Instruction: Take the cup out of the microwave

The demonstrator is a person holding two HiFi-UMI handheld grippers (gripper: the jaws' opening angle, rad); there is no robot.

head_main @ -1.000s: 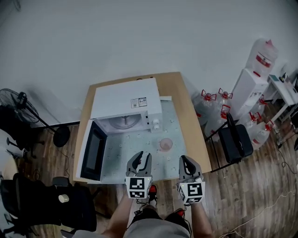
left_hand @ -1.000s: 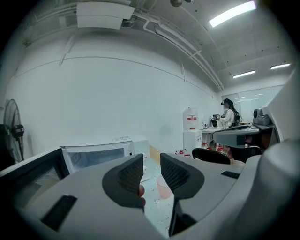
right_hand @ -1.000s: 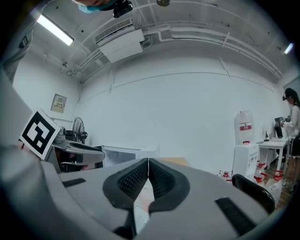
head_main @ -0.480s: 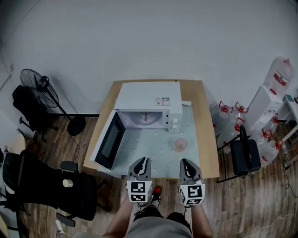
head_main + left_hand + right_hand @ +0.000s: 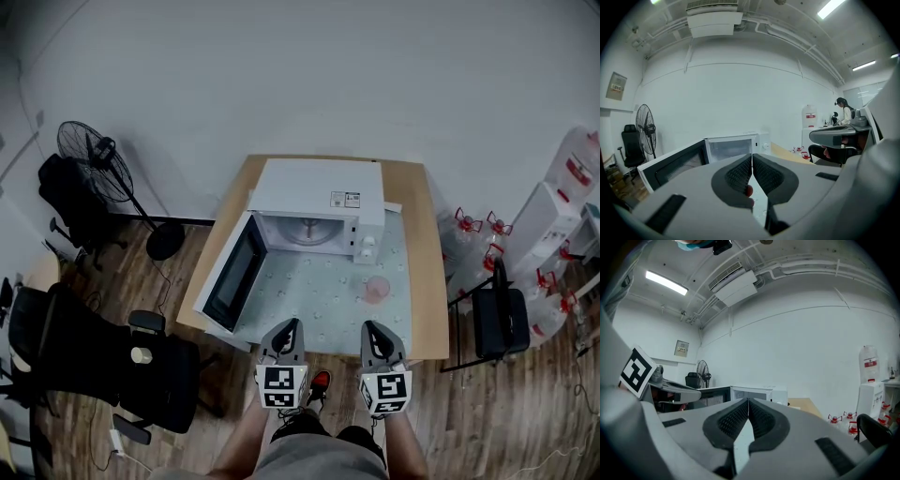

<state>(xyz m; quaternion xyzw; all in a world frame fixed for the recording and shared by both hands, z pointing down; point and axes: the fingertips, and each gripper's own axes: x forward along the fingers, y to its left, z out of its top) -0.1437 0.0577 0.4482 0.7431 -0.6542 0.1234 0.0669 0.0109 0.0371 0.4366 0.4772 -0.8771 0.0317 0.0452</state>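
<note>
Since a second ago the left gripper (image 5: 290, 325) has gone from jaws spread to jaws pressed together with nothing between them, and both grippers now sit closer to the bench's near edge. I read the right gripper (image 5: 371, 327) the same way: jaws tight together and empty. From my seat the cup (image 5: 377, 289) is the hard part. It is small and pale pink in the head view and I cannot make out a handle. Neither gripper view shows it clearly, because the grey jaw bodies fill the lower half of both. A reddish patch (image 5: 748, 190) shows in the slit below the left tips, and I cannot tell what it is. The cup stands upright, mouth up and long axis vertical, on the pale mat (image 5: 309, 291) outside the microwave (image 5: 319, 192). It is just in front of the knob panel and ahead of the right gripper, touching neither. The door (image 5: 232, 275) hangs open to the left, with the turntable (image 5: 309, 231) visible inside. The forearms behind the grippers run off the bottom edge. The wooden bench (image 5: 424, 281) stands against a white wall on a plank floor (image 5: 525, 422). A fan (image 5: 92, 150) and an office chair (image 5: 103, 361) are on the left, and water bottles (image 5: 472, 230) are on the right.
</note>
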